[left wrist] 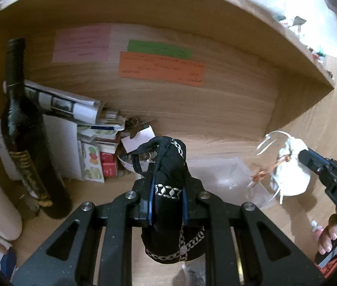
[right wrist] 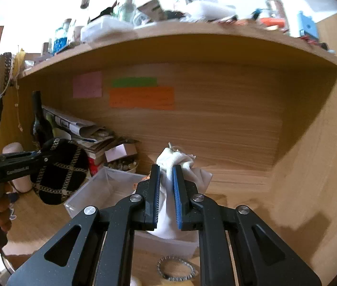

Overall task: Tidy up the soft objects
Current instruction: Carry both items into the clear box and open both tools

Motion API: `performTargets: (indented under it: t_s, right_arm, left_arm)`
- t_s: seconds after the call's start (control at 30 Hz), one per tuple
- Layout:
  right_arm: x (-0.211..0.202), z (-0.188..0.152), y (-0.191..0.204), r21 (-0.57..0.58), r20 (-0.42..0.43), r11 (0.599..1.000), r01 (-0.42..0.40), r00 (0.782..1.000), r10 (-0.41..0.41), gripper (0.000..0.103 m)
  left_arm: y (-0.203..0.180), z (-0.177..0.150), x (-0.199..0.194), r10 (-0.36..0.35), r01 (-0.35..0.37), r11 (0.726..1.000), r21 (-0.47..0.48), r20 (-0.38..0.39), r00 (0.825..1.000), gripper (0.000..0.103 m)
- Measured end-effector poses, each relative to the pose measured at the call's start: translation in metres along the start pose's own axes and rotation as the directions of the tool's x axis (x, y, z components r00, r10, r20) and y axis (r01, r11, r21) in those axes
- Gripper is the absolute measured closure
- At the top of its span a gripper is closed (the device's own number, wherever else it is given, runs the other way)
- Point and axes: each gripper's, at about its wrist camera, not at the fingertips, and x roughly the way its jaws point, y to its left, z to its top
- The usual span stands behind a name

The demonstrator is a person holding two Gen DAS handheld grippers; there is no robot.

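My left gripper (left wrist: 168, 178) is shut on a black soft pouch (left wrist: 168, 205) with a white chain pattern and holds it above the desk; the pouch also shows in the right wrist view (right wrist: 58, 171). My right gripper (right wrist: 166, 171) is shut on a white face mask (right wrist: 180, 164) with elastic straps, held in the air; the mask (left wrist: 289, 174) shows in the left wrist view at the right. A clear plastic box (right wrist: 101, 188) sits on the desk below and between both grippers, also seen in the left wrist view (left wrist: 218, 171).
A dark wine bottle (left wrist: 23, 131) stands at the left beside stacked papers and small boxes (left wrist: 92, 138). A wooden shelf (right wrist: 192, 47) with clutter on top hangs overhead, with coloured notes (right wrist: 142, 97) on the back wall. A patterned ring (right wrist: 176, 268) lies on the desk.
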Motion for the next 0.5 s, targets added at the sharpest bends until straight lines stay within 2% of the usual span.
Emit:
performTargets:
  t_s: [0.27, 0.5]
  right_arm:
    - [0.041, -0.006, 0.015, -0.009, -0.087, 1.0, -0.03, 0.996, 0.029, 0.093]
    - [0.079, -0.023, 0.017, -0.014, -0.208, 0.999, -0.052, 0.977, 0.048, 0.093]
  left_arm:
    - [-0.008, -0.004, 0.047, 0.008, -0.006, 1.0, 0.025, -0.088, 0.996, 0.086]
    - [-0.015, -0.02, 0.084, 0.042, -0.029, 0.997, 0.071, -0.191, 0.981, 0.086]
